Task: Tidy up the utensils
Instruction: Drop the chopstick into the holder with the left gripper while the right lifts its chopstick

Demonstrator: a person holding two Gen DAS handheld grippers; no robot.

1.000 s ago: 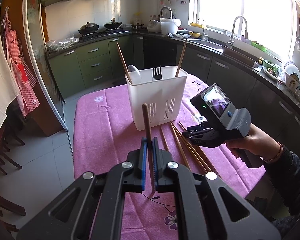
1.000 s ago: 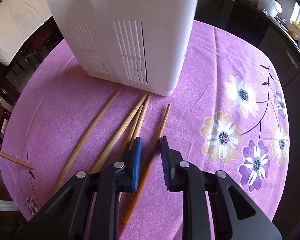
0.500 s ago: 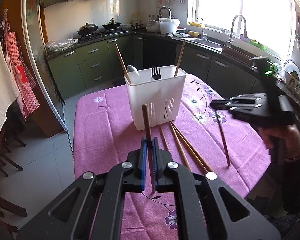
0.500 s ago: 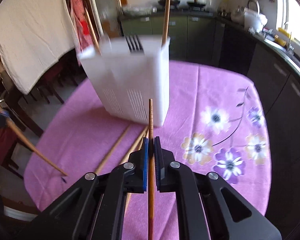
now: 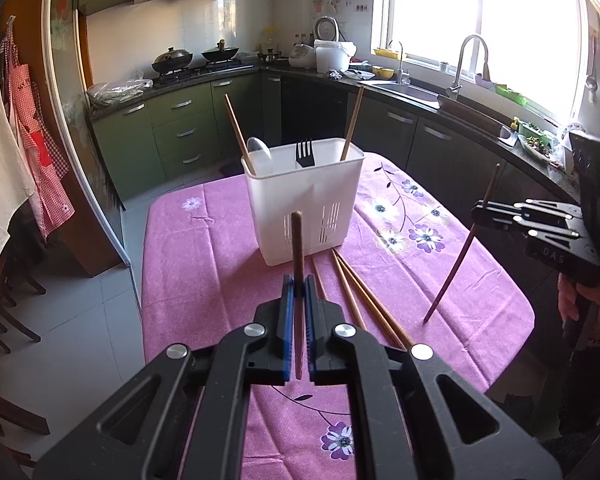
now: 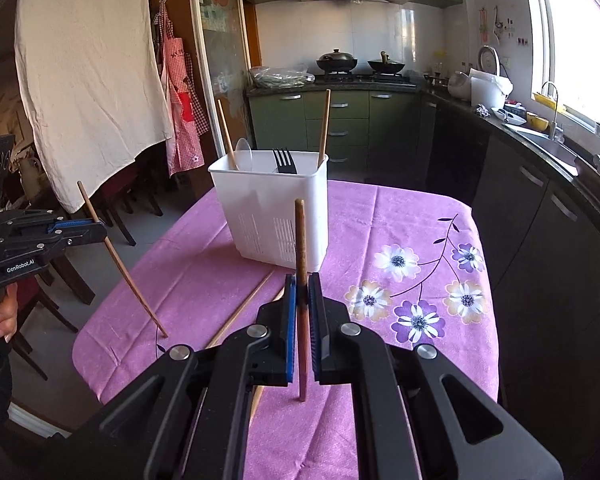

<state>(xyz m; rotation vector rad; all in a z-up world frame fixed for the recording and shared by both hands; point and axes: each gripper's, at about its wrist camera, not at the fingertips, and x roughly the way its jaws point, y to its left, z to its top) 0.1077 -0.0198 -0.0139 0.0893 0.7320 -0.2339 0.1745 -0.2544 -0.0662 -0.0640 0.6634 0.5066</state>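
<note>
- Chopsticks are the things being sorted: each gripper holds one, and more lie on the table [image 5: 188, 280], which is covered by a purple flowered cloth.
- The left gripper [image 5: 298, 292] is clamped on a brown wooden chopstick [image 5: 297, 248], held nearly upright, its blunt top rising above the blue pads.
- The right gripper [image 6: 302, 296] is clamped the same way on a second chopstick [image 6: 300, 240], also close to vertical, with its thin tip hanging below the jaws above the cloth.
- The white utensil holder [image 5: 304, 208] stands on the table straight ahead of both grippers, beyond the held sticks. It is a tall plastic box with slotted sides and an open top.
- Inside it already stand two chopsticks [image 5: 350, 124] leaning outward, a black fork [image 5: 304, 154] and a pale spoon [image 5: 260, 152].
- Loose chopsticks [image 5: 360, 296] lie flat on the cloth in front of the holder, their long axes running from the holder's base back toward the grippers.
- Judgement: each held stick already points up and down, so the coming move likely needs a lift above the holder's rim, then forward travel. The two grippers look about equally near the holder.
</note>
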